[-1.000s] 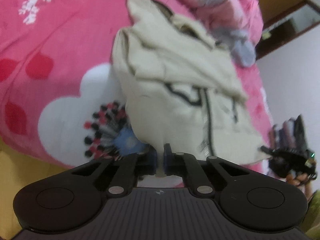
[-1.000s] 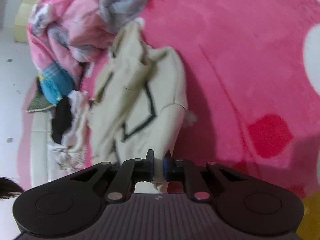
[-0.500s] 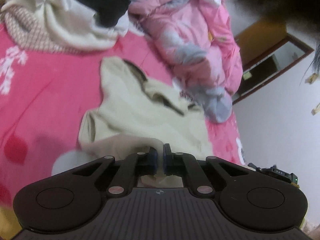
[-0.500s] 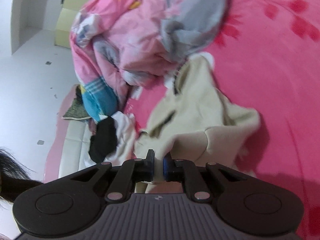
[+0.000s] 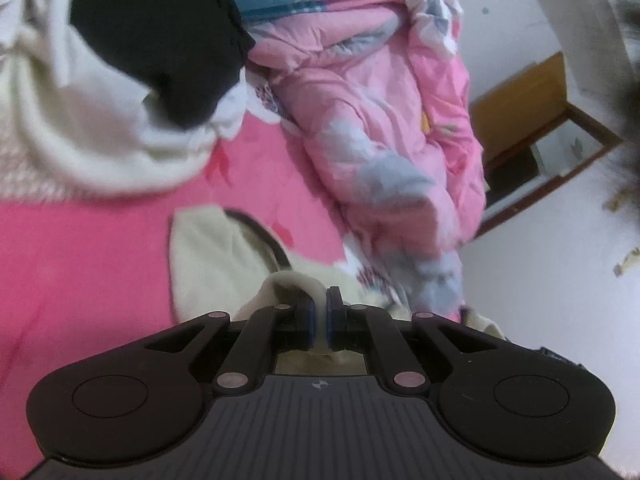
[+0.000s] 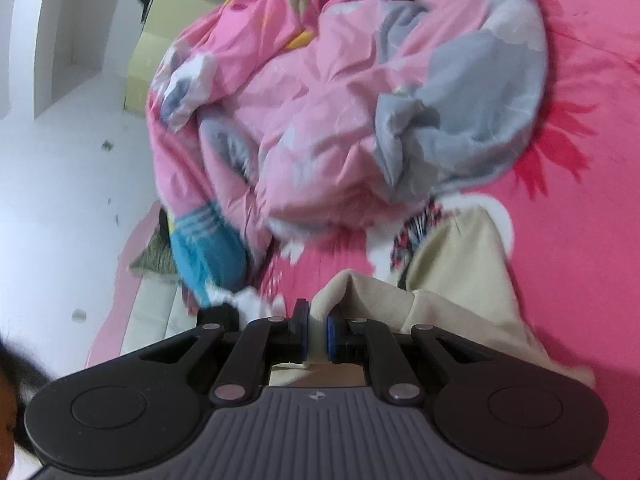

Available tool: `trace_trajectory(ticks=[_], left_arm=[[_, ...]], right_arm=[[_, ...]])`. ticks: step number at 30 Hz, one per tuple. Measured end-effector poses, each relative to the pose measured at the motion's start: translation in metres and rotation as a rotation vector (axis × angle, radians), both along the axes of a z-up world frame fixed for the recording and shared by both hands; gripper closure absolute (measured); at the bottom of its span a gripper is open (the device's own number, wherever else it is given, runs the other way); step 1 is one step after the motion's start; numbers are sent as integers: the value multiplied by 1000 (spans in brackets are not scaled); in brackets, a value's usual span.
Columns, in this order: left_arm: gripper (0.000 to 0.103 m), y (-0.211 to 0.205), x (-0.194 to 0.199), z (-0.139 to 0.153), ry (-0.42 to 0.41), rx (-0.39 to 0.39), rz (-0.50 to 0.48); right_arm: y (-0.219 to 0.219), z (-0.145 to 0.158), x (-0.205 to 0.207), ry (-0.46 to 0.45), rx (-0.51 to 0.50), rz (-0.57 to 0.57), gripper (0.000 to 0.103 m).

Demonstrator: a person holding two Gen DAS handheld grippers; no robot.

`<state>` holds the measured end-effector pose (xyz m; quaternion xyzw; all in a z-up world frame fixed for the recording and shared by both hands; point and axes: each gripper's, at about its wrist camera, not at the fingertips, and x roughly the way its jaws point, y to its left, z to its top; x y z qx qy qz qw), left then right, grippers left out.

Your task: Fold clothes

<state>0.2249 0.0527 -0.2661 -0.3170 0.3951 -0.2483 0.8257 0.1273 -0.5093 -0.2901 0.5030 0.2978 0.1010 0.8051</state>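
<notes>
A cream garment with dark trim (image 5: 208, 256) lies on the pink bedspread (image 5: 80, 264), partly doubled over itself. My left gripper (image 5: 319, 316) is shut on a pinched fold of its cream cloth, close to the garment's far end. My right gripper (image 6: 317, 326) is shut on another fold of the same garment (image 6: 460, 280), which spreads to the right under the gripper. Most of the garment is hidden beneath both gripper bodies.
A crumpled pink and grey quilt (image 5: 384, 128) lies just beyond the garment; it also shows in the right wrist view (image 6: 360, 100). A heap of white and black clothes (image 5: 120, 80) sits at the far left. A wooden cabinet (image 5: 532, 128) stands by the wall.
Both grippers have carried their cream cloth edges forward over the garment toward the quilt. The garment's visible part has shrunk, and the quilt and clothes heap now fill the views.
</notes>
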Motion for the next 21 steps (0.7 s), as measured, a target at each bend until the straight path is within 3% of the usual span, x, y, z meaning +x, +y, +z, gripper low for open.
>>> trace_trajectory(ticks=[3,6,7,10,14,17,21], left_arm=[[98,-5,51,-40,53,-5,26],[96,-11,89,-90,193,-6,57],[96,-13,95,-101,237,-16,68],[90,-12,98,-103,245,-59,71],[72,-3,94,-89,198,-115,113],[70,5,90,-76,158,-122,154],[67,16,83,-60,119,-120,200]], right_arm=[[-9,-46,40,62,40,-77,92],[-19,-106,68,210,136,-160,87],[-21,-114,67,218,160,-186,88],[-25,-135,64,236,230,-261,83],[-26,-105,44,182,145,-291,77],[-23,-74,30,150,27,-280,77],[3,-36,37,144,-173,-146,77]])
